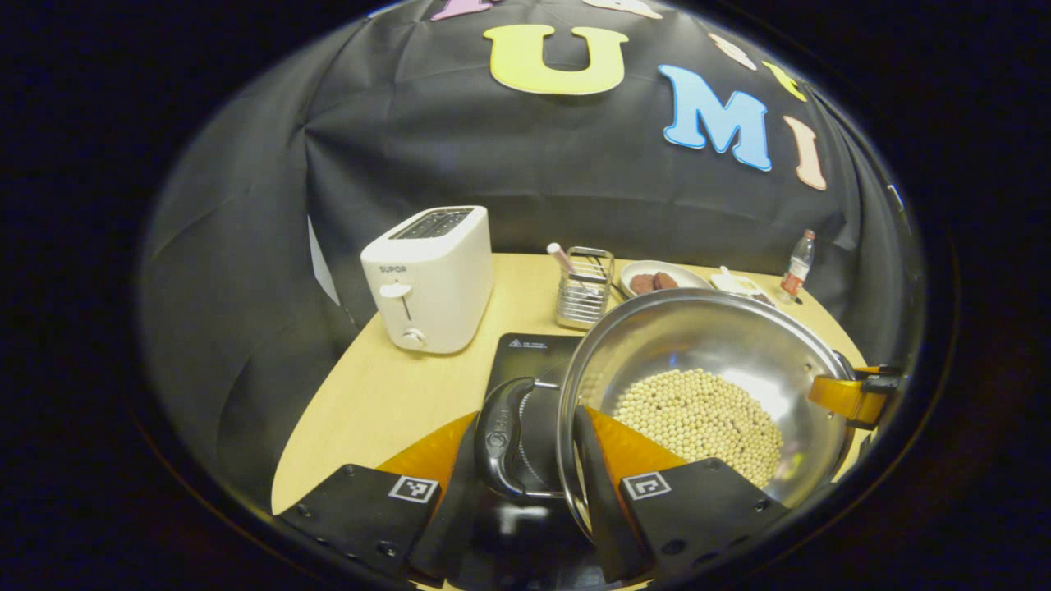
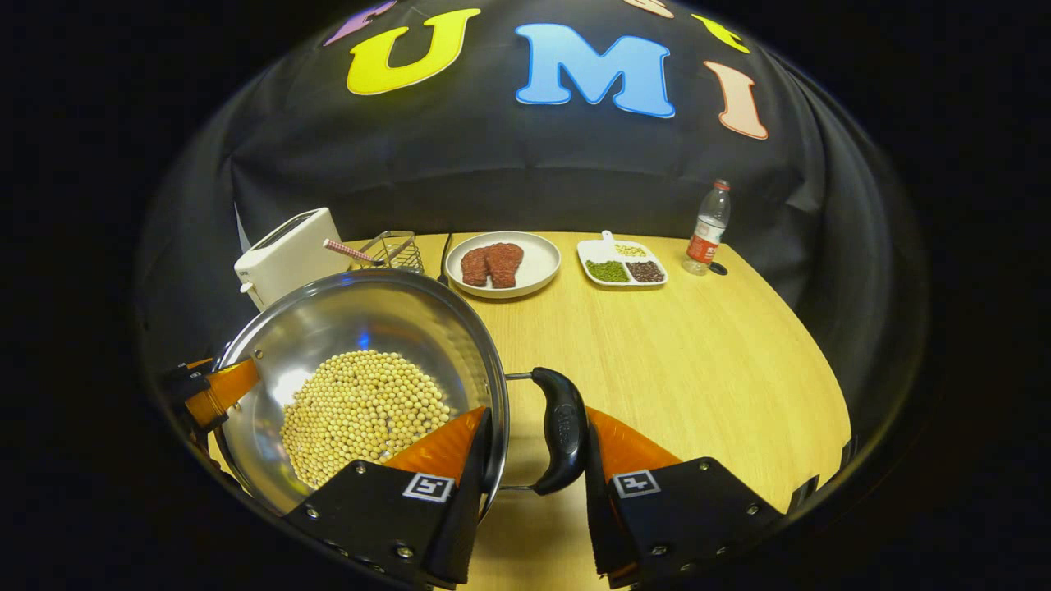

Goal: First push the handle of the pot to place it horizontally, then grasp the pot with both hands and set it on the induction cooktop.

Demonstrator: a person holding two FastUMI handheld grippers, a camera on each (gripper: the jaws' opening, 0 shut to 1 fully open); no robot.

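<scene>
A steel pot [image 1: 706, 345] holding soybeans [image 1: 698, 419] sits over the black induction cooktop [image 1: 530, 349]; I cannot tell whether it rests on it. My left gripper [image 1: 525, 427] is shut across the pot's black left handle [image 1: 501, 443] and rim, with one finger inside the pot. The right gripper [image 1: 854, 398] clamps the far rim. In the right gripper view the pot [image 2: 369, 328] fills the left side. There my right gripper [image 2: 538, 419] is shut on the black right handle [image 2: 562, 427] and rim, one finger among the beans. The left gripper [image 2: 209, 390] shows at the opposite rim.
A white toaster [image 1: 431, 279] stands at the table's back left, with a wire rack [image 1: 585, 287] beside it. Along the back are a plate of meat [image 2: 502, 263], a divided dish [image 2: 622, 264] and a bottle [image 2: 708, 228]. Bare wooden table [image 2: 698, 361] lies right of the pot.
</scene>
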